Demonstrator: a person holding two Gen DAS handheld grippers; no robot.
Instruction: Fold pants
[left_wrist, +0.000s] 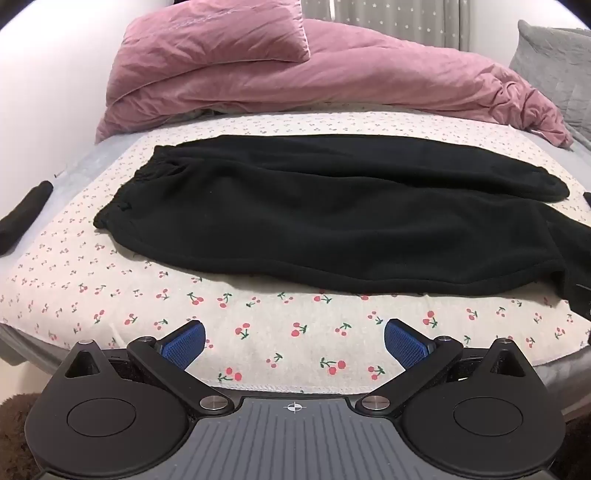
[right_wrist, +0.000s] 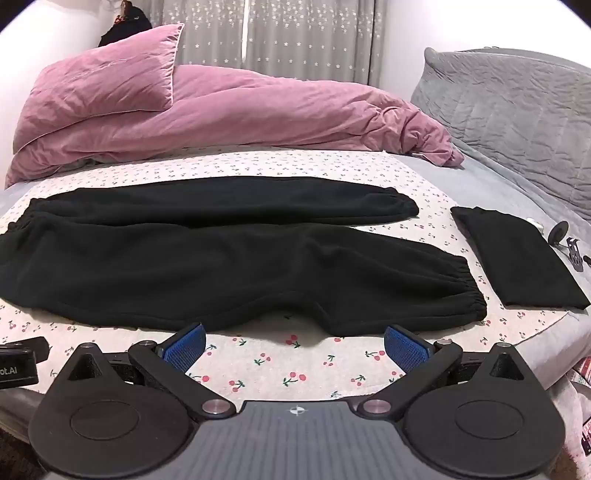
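Spread wide and gripping nothing, the right claw (right_wrist: 293, 341) hovers over the cherry-print sheet (right_wrist: 280, 363); the black pants (right_wrist: 207, 266) lie flat just ahead. Left claw (left_wrist: 294, 338) is likewise spread, its body (right_wrist: 16, 365) reading "ot.AI".

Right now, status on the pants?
Left gripper open, right gripper open, both empty. Black pants spread flat, unfolded. Folded black garment beside cuffs, clear.
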